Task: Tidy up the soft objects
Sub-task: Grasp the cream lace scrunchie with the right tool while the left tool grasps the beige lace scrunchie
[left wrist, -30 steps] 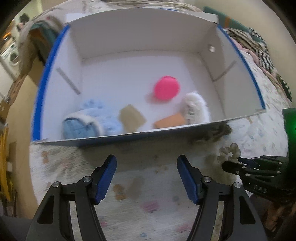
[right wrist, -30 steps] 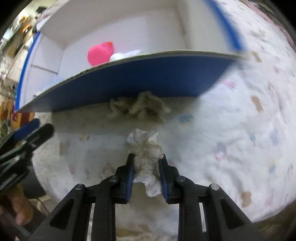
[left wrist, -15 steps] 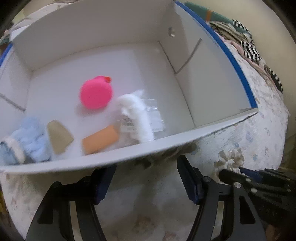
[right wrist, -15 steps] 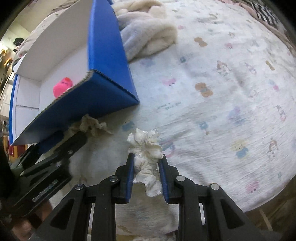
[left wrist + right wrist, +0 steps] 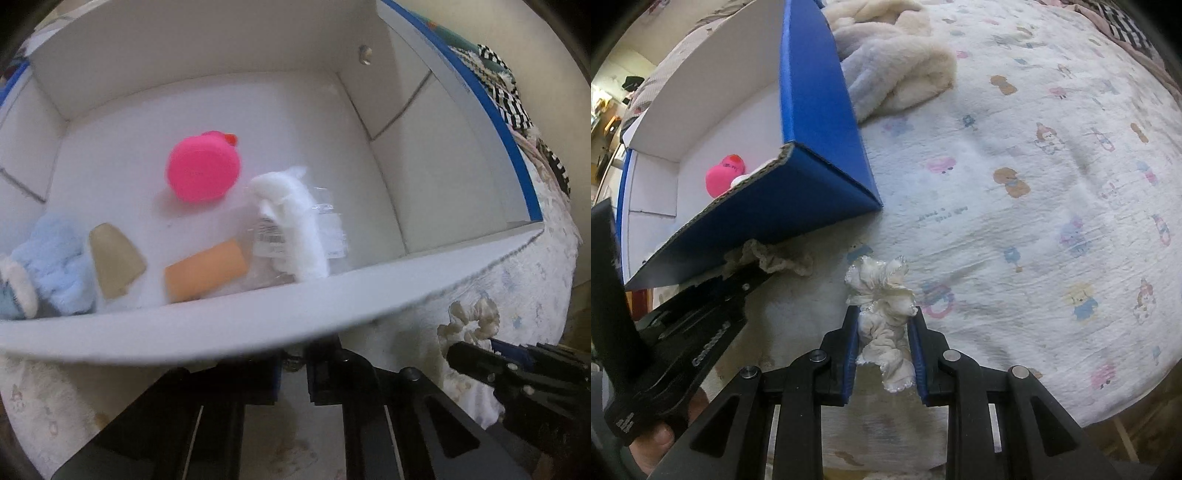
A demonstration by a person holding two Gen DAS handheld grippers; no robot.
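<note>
Left claw clamped on the beige scrunchie at lower centre, right claw clamped on the white scrunchie; I'd lift both clear of the box wall before dropping.

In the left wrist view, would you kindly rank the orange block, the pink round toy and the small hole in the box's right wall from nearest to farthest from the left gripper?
From the left gripper:
1. Orange block, lying just behind the box's near wall.
2. Pink round toy, on the middle of the box floor.
3. Small hole, high on the right wall near the back corner.
</note>
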